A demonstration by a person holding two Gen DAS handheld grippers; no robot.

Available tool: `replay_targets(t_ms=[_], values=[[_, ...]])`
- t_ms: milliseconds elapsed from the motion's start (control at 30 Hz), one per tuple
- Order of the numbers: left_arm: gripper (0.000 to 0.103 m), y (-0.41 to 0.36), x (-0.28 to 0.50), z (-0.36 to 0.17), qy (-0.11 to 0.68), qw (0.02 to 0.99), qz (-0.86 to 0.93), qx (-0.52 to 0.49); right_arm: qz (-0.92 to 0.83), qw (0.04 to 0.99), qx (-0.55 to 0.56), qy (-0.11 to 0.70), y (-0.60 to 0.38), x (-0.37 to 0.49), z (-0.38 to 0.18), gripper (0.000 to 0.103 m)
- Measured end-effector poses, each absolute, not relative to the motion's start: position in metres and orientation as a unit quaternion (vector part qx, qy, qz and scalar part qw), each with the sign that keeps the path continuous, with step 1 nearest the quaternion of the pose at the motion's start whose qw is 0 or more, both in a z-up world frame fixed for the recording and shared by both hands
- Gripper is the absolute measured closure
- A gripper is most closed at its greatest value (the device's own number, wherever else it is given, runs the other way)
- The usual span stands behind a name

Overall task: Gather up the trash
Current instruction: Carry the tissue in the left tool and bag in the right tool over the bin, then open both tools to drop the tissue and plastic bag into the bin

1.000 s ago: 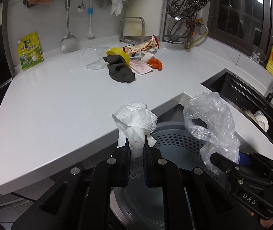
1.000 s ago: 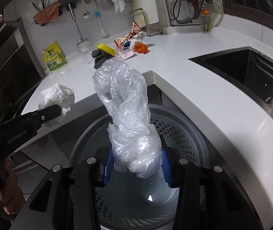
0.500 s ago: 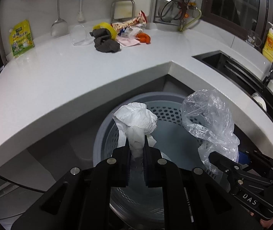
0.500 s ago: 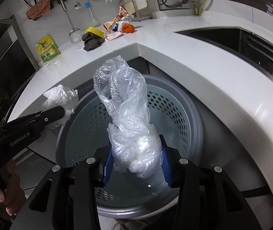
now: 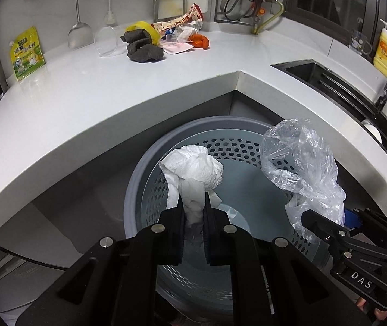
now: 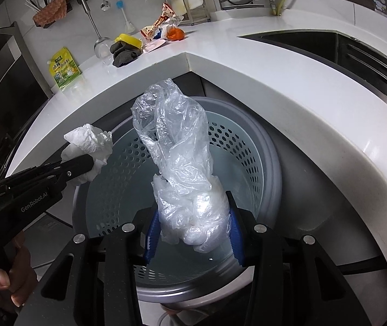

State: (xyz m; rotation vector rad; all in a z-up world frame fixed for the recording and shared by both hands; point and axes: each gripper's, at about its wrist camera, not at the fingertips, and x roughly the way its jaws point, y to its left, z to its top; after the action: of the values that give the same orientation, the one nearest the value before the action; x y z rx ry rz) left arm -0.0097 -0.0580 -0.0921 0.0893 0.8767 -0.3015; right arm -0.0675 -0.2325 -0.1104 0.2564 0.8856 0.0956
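Both claws tilt steeply downward over the open mouth of a round grey bin (image 5: 150, 179) with a perforated wall, set below the inner corner of the white desk (image 5: 112, 92).

The left claw (image 5: 193, 217) is clamped on a crumpled white paper towel (image 5: 193, 168); its black fingers press the towel's twisted stem between them, and the puffed upper part rises beyond the tips, over the bin's near-left rim. In the right wrist view this claw enters from the lower left, with a hand (image 6: 6, 279) wrapped round its handle at the frame's edge.

The right claw (image 6: 190, 228) is closed on a bunched clear plastic bag (image 6: 177, 146). Its blue-lined pads (image 6: 151, 233) squeeze the bag's thick lower wad from both sides, and the loose upper part stands up past the tips, above the middle of the bin. Seen from the left wrist view, the bag hangs to the right of the paper towel, the two apart.

Far beyond both claws, at the back of the desk, lie a dark cloth (image 5: 144, 51), a yellow lid (image 5: 146, 27), a snack wrapper (image 5: 182, 21), an overturned clear cup (image 5: 108, 42) and a green pouch (image 5: 26, 53).
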Motion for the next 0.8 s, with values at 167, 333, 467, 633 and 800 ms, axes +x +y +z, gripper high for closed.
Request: replay_targets(t_ms=[167,333,467,633,800], values=[[0.091,-0.059,-0.006,-0.094,0.431,0.89,-0.143,0.045,0.044,0.893,0.124,0.431,-0.233,-0.066,-0.112,0.061],[0.088,-0.058,-0.004,-0.092,0.43,0.891,-0.14,0.044,0.042,0.892,0.124,0.433,-0.233,-0.064,-0.112,0.06],[0.087,-0.057,-0.004,-0.09,0.429,0.892,-0.138,0.045,0.038,0.893,0.122,0.432,-0.234,-0.065,-0.111,0.055],[0.07,-0.055,-0.005,-0.086,0.425,0.894,-0.136,0.047,0.032,0.895,0.121,0.427,-0.237,-0.066,-0.108,0.04],[0.045,-0.05,-0.008,-0.08,0.413,0.9,-0.13,0.044,0.028,0.899,0.12,0.42,-0.24,-0.068,-0.105,0.032]])
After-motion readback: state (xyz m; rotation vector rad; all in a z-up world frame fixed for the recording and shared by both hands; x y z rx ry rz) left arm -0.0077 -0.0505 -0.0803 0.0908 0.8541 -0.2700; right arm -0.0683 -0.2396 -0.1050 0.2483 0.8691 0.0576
